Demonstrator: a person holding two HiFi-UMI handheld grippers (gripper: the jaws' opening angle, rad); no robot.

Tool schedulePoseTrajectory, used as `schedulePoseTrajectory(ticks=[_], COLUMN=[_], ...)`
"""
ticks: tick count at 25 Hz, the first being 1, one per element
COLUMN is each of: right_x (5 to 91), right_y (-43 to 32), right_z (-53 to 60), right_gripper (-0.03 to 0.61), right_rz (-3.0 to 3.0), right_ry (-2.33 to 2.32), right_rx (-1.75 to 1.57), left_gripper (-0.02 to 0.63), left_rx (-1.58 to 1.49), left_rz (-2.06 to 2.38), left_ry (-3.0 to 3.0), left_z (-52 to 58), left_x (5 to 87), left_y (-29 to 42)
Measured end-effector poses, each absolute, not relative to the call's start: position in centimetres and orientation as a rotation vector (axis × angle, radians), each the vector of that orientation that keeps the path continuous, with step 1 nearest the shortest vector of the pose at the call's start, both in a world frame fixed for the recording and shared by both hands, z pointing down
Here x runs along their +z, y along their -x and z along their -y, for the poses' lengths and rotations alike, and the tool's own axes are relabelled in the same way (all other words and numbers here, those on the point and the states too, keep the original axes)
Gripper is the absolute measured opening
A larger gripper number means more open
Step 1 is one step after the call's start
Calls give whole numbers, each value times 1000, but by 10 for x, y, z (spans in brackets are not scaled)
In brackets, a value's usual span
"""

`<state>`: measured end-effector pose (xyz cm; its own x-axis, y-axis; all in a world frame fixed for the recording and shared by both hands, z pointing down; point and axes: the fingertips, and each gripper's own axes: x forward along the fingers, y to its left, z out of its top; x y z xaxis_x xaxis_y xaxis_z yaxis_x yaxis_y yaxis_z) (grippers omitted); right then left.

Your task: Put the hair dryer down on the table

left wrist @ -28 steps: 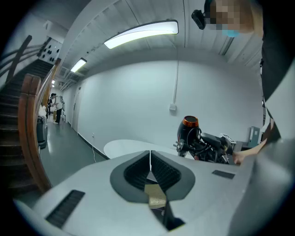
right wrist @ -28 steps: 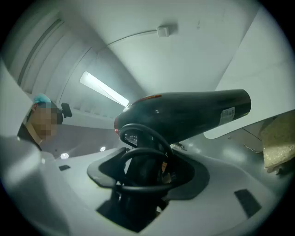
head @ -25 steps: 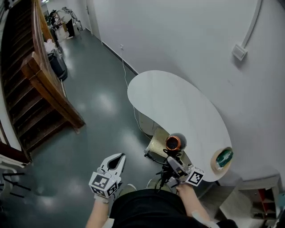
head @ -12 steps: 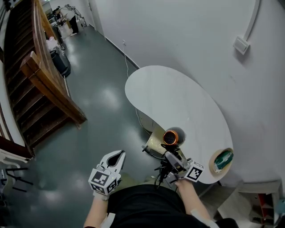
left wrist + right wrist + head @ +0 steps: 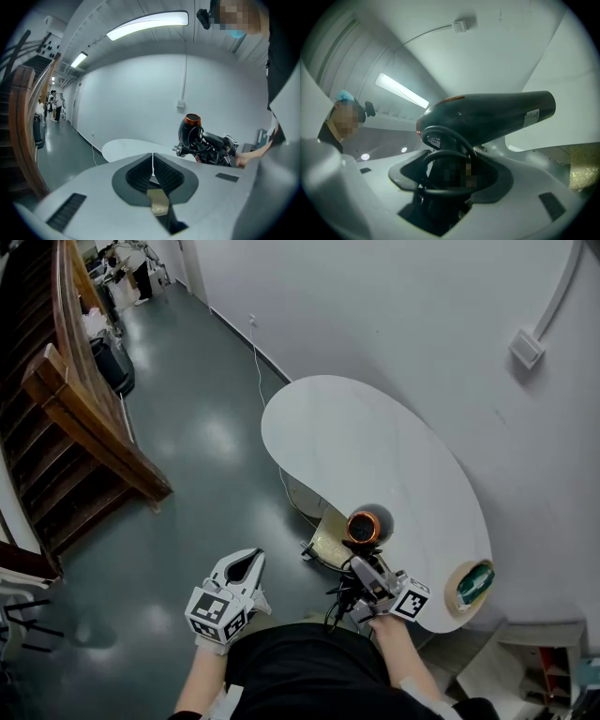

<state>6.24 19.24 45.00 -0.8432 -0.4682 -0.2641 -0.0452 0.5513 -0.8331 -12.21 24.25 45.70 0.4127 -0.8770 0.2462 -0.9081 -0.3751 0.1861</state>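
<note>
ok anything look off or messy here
Nothing spilled or broken. The cord of the hair dryer is bunched in loops around its handle inside the right tongs, and a tape roll sits right at the table's near edge.

Left tongs (image 5: 248, 562): jaws together, empty, low by the waist. Right tongs (image 5: 364, 570) clamp the hair dryer (image 5: 369, 525) handle, forearm extended.

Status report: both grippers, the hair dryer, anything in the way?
Left gripper shut, empty. Right gripper shut on hair dryer handle, dryer aloft at table edge. Tape roll on table's end, apart from it.
</note>
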Motion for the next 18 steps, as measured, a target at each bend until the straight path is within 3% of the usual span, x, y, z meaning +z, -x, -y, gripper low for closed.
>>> schedulePoseTrajectory(ticks=[18], right_x=[440], right_y=[123], right_z=[-102], right_gripper=[293], right_rz=[-2270], right_ry=[535], right_rx=[-1185], left_gripper=[11], left_rx=[116], left_rz=[1422], left_ry=[-2436], left_z=[-146], left_x=[466], left_y=[329])
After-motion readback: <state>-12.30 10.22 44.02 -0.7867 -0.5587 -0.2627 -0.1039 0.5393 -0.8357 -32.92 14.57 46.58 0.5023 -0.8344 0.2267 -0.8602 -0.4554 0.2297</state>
